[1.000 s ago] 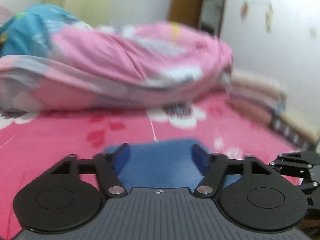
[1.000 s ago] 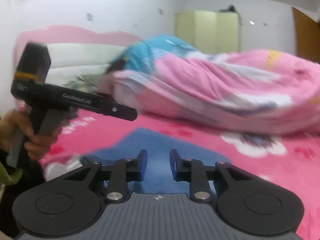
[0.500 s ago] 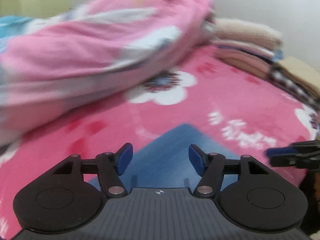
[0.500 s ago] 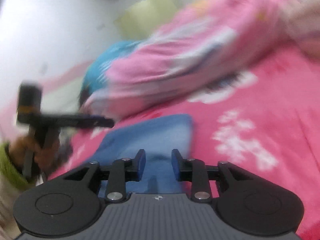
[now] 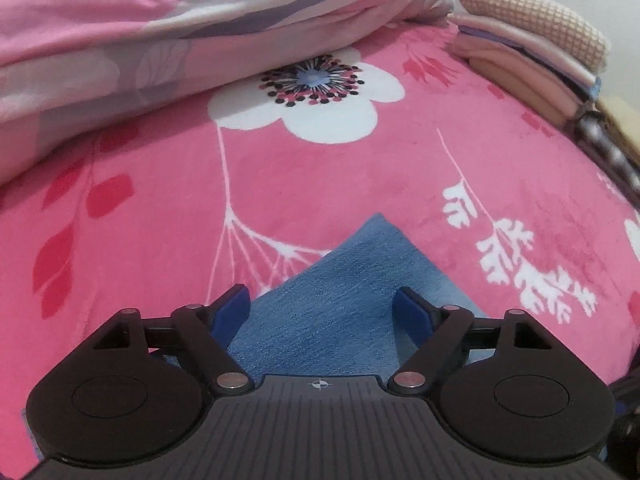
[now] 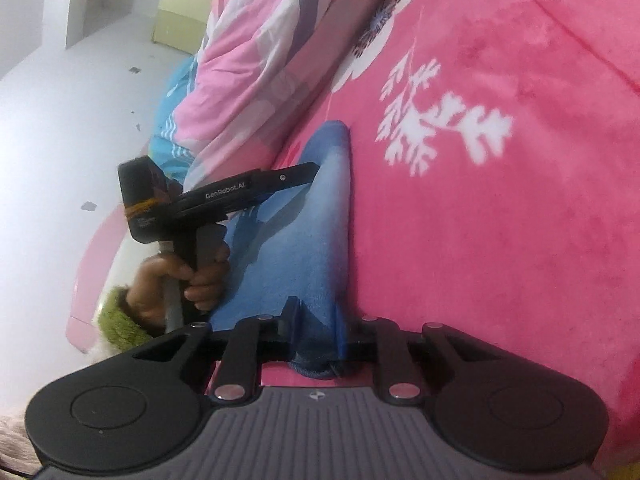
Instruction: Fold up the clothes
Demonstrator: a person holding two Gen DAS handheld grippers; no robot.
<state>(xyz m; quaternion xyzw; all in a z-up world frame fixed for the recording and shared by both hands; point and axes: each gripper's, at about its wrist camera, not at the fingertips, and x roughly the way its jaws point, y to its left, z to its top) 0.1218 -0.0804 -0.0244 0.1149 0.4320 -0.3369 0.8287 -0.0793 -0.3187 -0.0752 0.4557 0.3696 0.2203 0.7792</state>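
Observation:
A blue denim garment (image 5: 340, 304) lies folded on the pink floral bedspread (image 5: 280, 184). My left gripper (image 5: 322, 312) is open, its blue pads either side of the cloth's corner, just above it. In the right wrist view, rolled sideways, my right gripper (image 6: 316, 332) is shut on a bunched edge of the denim garment (image 6: 316, 216). The left gripper (image 6: 256, 190) also shows there, held in a hand over the garment's far part.
A rumpled pink and grey duvet (image 5: 160, 32) lies along the back of the bed. A stack of folded beige and pink cloths (image 5: 532, 56) sits at the back right. A white wall (image 6: 60, 120) and a pink headboard (image 6: 100, 248) stand behind.
Both grippers have tilted down toward the bed. The right gripper has rolled sideways and closed on the garment's edge. The left gripper stays open over the cloth.

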